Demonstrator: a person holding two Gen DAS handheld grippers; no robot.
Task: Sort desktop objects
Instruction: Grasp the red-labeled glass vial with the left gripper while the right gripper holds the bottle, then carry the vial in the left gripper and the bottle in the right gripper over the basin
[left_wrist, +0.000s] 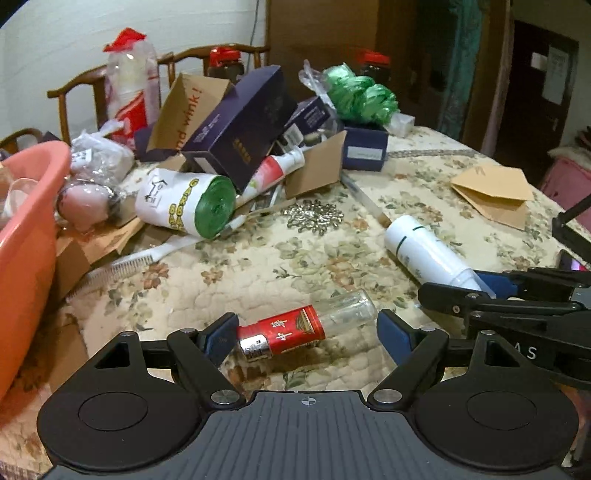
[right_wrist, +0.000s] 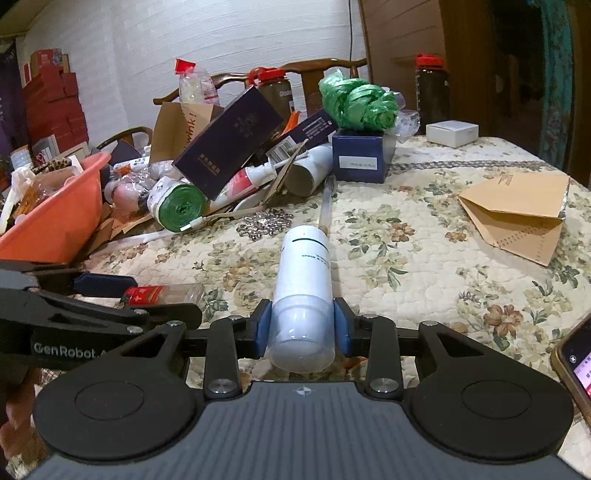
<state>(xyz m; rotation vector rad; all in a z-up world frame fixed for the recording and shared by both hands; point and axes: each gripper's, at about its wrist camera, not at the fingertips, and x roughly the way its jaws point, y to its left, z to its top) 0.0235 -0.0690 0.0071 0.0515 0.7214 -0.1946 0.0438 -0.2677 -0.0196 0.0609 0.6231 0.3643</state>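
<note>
The worst risk is sitting with the small glass bottle (left_wrist: 306, 332), red-labelled and metal-capped, lying on its side on the floral quilted tablecloth (left_wrist: 258, 258). It is lying crosswise between the jaws of the left gripper (left_wrist: 306, 332), its cap end touching or nearly touching the pad at 9 o'clock and its clear end stopping short of the pad at 3 o'clock. If the jaws are closing along its length like this, smooth round glass is likely slipping, pivoting or squirting out forward, and it could be rolling toward the table edge near the camera. The two tools are also crowding each other: in the left wrist view the right gripper (left_wrist: 484, 284) is sitting just at 3 o'clock, so a swing by either hand could be knocking them together.

The left gripper is standing wide, pressing on nothing I can be sure of.

The right gripper (right_wrist: 303, 328) is clamping the translucent cap end of the white cylindrical bottle (right_wrist: 301, 273), blue pads pressing on both sides at 9 and 3 o'clock, the body pointing away toward 12 o'clock. Whether the far end is resting on the cloth I cannot tell. Held by its cap alone, the long body could be drooping, or the cap pulling off.

The orange plastic basin (right_wrist: 62, 218) is waiting at 9 o'clock, beside the heap of boxes.
</note>
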